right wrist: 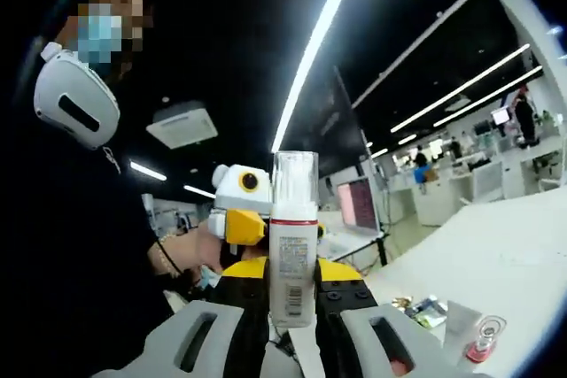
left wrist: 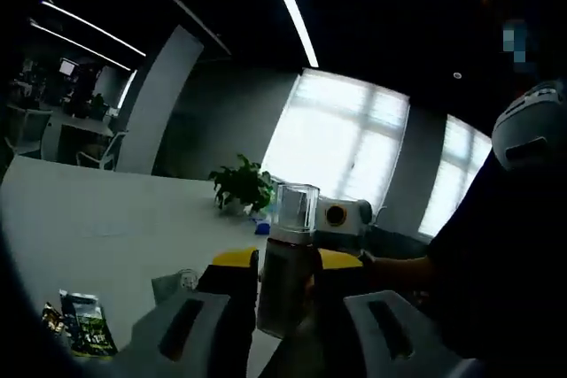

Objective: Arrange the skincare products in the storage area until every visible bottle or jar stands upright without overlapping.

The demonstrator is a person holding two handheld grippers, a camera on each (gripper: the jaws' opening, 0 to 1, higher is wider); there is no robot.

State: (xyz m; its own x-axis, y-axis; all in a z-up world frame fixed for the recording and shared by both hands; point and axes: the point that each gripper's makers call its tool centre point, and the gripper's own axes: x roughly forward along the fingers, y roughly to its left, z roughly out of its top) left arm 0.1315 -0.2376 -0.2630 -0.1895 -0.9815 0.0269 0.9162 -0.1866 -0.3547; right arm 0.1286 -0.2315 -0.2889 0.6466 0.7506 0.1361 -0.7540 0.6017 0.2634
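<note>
Bottle transfer at mid-air, both grippers raised well above the white table (left wrist: 106,227). In the left gripper view, a dark-bodied pump bottle with a clear square cap (left wrist: 288,258) stands at lower centre, upright between the jaws of the left gripper (left wrist: 285,316), which appear clamped on its lower body. In the right gripper view, a white cylindrical bottle with a red band and a clear cap (right wrist: 293,241) rises at lower centre between the jaws of the right gripper (right wrist: 293,329), which appear clamped on its base. The other gripper, white and yellow, shows just behind each bottle. A small clear jar with a red base (right wrist: 485,340) sits on the table at lower right of the right gripper view; a green potted plant (left wrist: 241,185) stands mid-frame in the left gripper view. Good practice for this step: keep each bottle vertical, lower it onto bare table apart from neighbours, and release only once its base rests flat.
</note>
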